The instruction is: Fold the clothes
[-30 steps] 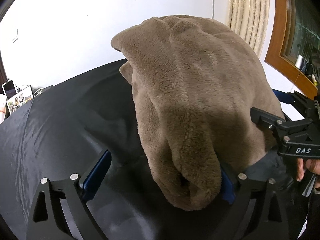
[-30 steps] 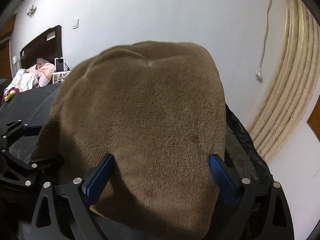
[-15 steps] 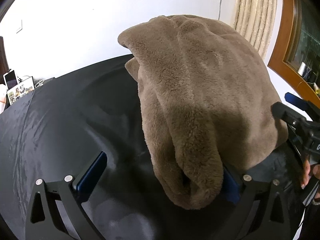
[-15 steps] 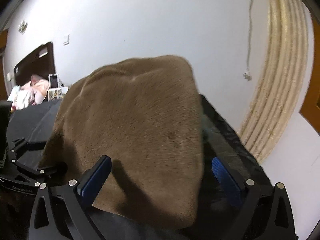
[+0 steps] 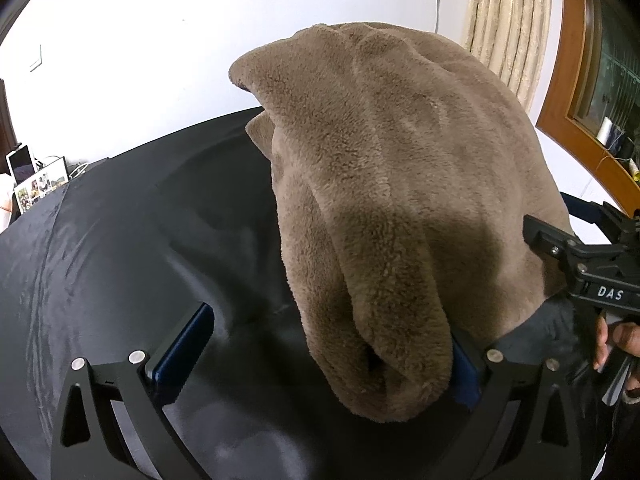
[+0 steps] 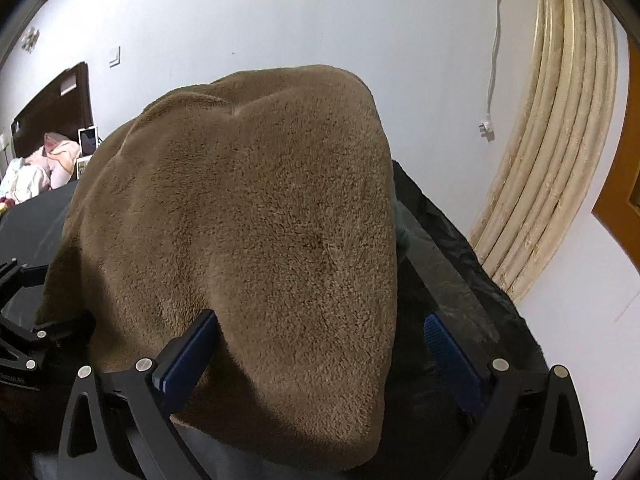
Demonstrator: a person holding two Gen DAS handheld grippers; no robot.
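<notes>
Since half second ago, right gripper (image 6: pixel 316 356) slid left, back under fleece (image 6: pixel 248 240). Both spread wide, left gripper (image 5: pixel 320 356) too, pinching nothing; fleece lies folded on surface (image 5: pixel 120 248), released.

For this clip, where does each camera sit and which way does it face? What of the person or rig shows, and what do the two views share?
Left wrist: on the left claw, looking forward over the black cloth at the brown fleece garment; the right claw and the person's hand show at right.
Right wrist: on the right claw, facing the same garment, white wall behind; the left claw's frame shows at left.
Shared: garment, black cloth, beige curtain.
</notes>
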